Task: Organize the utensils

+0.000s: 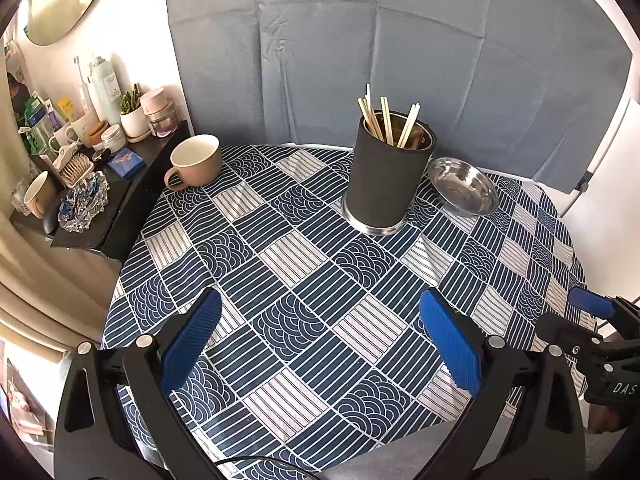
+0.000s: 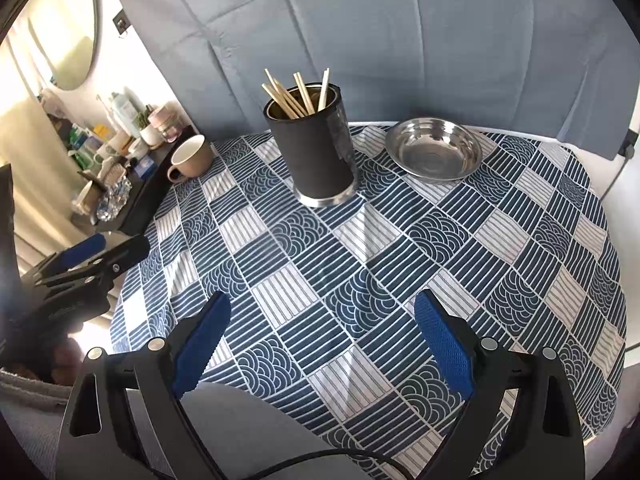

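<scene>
I hold left gripper and right gripper spread, empty, at the table's near edge; chopsticks stand in holder near the far edge; advise a centred, vertical approach

Left gripper, right gripper: black frames, blue textured pads, silver screws.

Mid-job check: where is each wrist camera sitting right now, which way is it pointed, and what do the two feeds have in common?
Left wrist: low at the near table edge, facing the chopstick holder; its own open left gripper fills the bottom, the right gripper at far right.
Right wrist: near edge, further right, facing the holder and steel dish; its own open right gripper below, the left gripper at left.
Shared: holder, chopsticks, dish, beige mug, patterned tablecloth.
</scene>
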Demonstrator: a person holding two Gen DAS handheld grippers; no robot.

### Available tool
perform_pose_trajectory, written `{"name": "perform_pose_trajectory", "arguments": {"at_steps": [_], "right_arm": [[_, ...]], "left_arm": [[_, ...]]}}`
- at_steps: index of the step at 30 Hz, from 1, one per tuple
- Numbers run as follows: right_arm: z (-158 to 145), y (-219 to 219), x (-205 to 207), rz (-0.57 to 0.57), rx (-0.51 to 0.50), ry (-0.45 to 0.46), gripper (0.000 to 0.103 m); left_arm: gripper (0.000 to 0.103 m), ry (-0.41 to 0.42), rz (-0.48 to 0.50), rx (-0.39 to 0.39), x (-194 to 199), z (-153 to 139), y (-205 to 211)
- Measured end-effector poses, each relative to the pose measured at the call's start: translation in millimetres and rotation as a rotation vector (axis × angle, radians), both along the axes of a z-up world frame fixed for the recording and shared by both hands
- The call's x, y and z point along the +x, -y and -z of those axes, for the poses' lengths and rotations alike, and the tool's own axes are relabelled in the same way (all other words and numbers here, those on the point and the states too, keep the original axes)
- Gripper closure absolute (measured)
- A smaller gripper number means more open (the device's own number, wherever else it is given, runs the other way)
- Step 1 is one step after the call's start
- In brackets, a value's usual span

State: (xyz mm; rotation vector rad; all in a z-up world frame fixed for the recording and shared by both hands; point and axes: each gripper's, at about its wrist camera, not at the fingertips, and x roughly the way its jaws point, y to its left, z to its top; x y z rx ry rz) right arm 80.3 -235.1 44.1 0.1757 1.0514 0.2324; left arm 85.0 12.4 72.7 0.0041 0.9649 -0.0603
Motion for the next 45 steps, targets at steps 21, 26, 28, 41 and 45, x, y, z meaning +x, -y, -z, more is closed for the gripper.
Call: {"name": "perform_pose_trajectory", "arguments": {"at_steps": [21,26,28,41,45], "right_arm": [[2.5,1.5,1.1,0.008,-0.001,-0.018,0.014],[3.5,1.6,1.3,0.01,-0.003,-0.021,0.014],[4.1,1.9,1.5,0.011,-0.002,-0.023,0.014],[3.5,1.3,2.2,0.006,-0.003,-0.02,0.014],[3.7,1.4,2.2,0.006,-0.003,-0.02,0.014]], "left_arm": [[0.006,-0.004,0.001,-0.026,0.9,1.2,-2.4],[0.006,0.007,-0.001,-0.026,-0.5,-0.5,-2.7],[0.006,0.012,-0.001,-0.026,-0.6,-1.2,-2.9],[0.006,0.012,0.001,-0.035,-0.8,-1.7,-2.9],[0.006,0.01,0.003,-0.037,-1.1,-1.2,-2.8]]}}
